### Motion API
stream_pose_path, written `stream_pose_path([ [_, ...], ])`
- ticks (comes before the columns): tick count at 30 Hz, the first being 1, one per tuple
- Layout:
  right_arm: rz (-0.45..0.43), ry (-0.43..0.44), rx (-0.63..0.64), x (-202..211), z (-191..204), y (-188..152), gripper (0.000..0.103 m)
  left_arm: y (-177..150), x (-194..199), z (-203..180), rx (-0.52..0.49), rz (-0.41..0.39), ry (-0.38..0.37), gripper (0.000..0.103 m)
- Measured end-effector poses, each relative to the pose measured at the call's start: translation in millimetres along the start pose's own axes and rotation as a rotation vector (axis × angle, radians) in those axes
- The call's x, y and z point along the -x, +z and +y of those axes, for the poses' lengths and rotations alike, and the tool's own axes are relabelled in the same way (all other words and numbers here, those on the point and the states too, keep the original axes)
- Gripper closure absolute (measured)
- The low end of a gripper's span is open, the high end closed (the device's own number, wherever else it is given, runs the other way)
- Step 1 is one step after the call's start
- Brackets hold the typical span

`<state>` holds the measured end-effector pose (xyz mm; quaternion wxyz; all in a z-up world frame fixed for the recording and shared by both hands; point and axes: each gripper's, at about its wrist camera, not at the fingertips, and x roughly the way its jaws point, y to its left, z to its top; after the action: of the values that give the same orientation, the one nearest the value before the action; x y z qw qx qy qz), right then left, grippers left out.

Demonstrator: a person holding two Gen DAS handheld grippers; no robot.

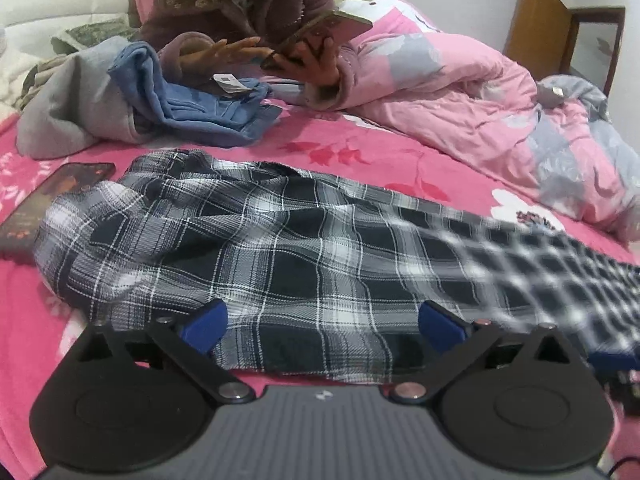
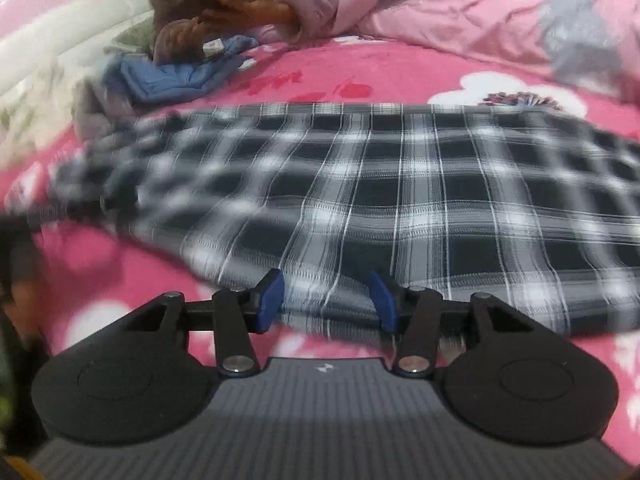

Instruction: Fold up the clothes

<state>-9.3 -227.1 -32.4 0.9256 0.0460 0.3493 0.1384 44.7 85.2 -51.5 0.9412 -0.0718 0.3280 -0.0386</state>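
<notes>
Black-and-white plaid cloth garment [image 1: 280, 248] spread on pink floral bedsheet [image 1: 360, 148]. Left gripper [image 1: 322, 326] wide open, right gripper [image 2: 327, 300] part-open, both empty at garment's near hem. Single layer may be pinched, fold skewed.

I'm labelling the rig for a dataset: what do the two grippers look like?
Both look alike: left gripper and right gripper each have blue jaws on black linkage arms with silver pivot bolts, two round black housings, and a ribbed grey body with a small white logo.
</notes>
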Motion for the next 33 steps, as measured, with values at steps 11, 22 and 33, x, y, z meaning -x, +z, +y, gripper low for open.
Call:
stream_pose_path([
  [11,-0.097,-0.164,0.079,2,50,40,0.036,8,-7,-7,0.004,0.058,0.04,0.0],
  [22,0.005,-0.242,-0.039,-36,47,-4,0.027,11,-17,-29,-0.068,0.132,0.149,0.0],
  [33,-0.089,-0.207,-0.038,-14,56,39,0.017,15,-21,-31,-0.057,0.17,0.17,0.0],
])
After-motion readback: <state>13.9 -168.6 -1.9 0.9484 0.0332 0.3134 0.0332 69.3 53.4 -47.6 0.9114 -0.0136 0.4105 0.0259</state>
